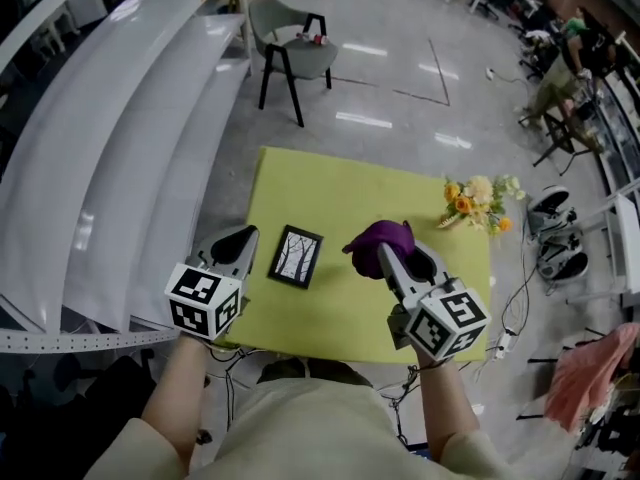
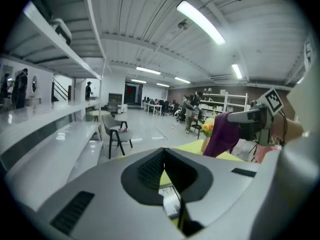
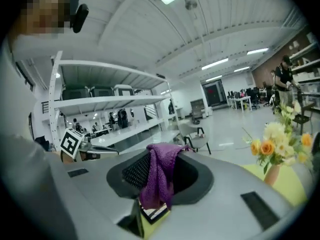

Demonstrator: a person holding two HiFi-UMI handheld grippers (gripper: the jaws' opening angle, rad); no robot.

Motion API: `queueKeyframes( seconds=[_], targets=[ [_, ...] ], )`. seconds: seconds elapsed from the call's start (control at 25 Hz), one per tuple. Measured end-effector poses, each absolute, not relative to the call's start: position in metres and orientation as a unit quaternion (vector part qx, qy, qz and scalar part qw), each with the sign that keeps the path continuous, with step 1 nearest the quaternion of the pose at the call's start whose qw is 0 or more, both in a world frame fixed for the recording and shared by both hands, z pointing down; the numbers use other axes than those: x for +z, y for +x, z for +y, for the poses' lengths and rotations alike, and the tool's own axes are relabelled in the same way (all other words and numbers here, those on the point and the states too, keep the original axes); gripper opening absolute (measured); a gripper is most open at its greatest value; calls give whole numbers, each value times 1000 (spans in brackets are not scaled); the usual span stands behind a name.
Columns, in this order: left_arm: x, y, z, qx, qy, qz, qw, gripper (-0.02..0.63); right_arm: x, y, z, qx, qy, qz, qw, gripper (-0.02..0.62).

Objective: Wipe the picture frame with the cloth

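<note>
In the head view, one picture frame (image 1: 296,256) is seen lying flat on the yellow-green table (image 1: 330,188), between two grippers. The left gripper (image 1: 238,240) is held just left of the frame, apart from it. One purple cloth (image 1: 380,234) is pinched by the right gripper (image 1: 385,251) to the frame's right. One bunch of flowers (image 1: 478,203) is laid at the table's far right corner, and one chair (image 1: 290,48) is seen beyond.

In the left gripper view, the jaws of the left gripper (image 2: 165,159) are pressed together with nothing between them. The cloth (image 2: 222,131) is seen hanging at the right.

In the right gripper view, the cloth (image 3: 159,176) is clamped between the jaws of the right gripper (image 3: 160,156). Only a corner of the frame (image 3: 156,212) is shown below the cloth; the rest is hidden by the gripper body.
</note>
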State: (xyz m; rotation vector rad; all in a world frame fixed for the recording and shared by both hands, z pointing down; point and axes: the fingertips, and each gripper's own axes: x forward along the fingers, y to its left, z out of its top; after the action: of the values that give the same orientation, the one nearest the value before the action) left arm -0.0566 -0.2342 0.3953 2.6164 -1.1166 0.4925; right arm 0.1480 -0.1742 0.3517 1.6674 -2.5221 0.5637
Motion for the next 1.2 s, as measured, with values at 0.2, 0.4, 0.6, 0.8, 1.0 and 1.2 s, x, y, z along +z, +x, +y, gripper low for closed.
queueKeyframes(
  seconds=[0.2,0.4,0.6,0.8,1.0,1.2],
  targets=[
    [311,-57,-228,116,907,-402,47,8,282,146,-166,106,545,-832,-3,107],
    [249,-61,-216,70,909,-411,-6,8,226,151,-153,58,555,-829,-49,107],
    [213,-72,-201,48,903,-422,-56,8,194,154,-136,29,559,-825,-79,109],
    [213,-69,-196,57,898,-430,-78,8,198,157,-129,15,563,-824,-52,109],
    [232,-60,-190,77,898,-427,-76,8,223,151,-129,26,558,-829,-16,109],
    [255,-55,-192,86,899,-427,-48,8,248,151,-128,51,551,-833,9,107]
  ],
)
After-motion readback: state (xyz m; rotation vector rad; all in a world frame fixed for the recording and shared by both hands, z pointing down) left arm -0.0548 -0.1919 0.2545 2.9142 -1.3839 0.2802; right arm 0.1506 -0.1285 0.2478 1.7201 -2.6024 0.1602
